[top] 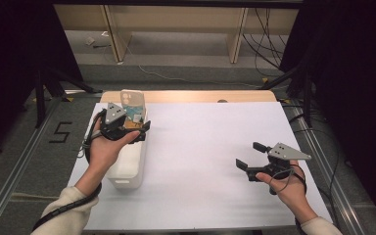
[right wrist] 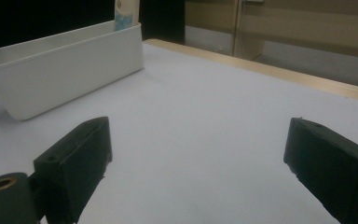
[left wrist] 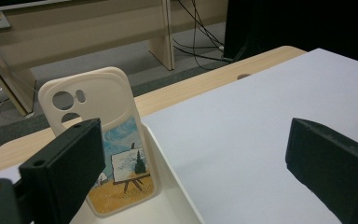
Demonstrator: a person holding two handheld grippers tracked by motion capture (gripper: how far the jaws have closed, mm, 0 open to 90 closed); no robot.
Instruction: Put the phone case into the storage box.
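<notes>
Cream phone case (left wrist: 103, 140) bears a painted blue-and-gold easel scene; bin (right wrist: 65, 70) white.

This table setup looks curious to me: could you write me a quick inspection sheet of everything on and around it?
Surface: white sheet over a wooden table.
Job's things: phone case with a painted picture, upright at the far end of a white bin.
Clutter: nothing seen.
Grippers: left gripper open above the bin near the case; right gripper open, holding nothing, over the sheet.
Cables: black cable along the left forearm; loose wires on the floor beyond.
Surroundings: wooden bench legs, dark curtains.
</notes>
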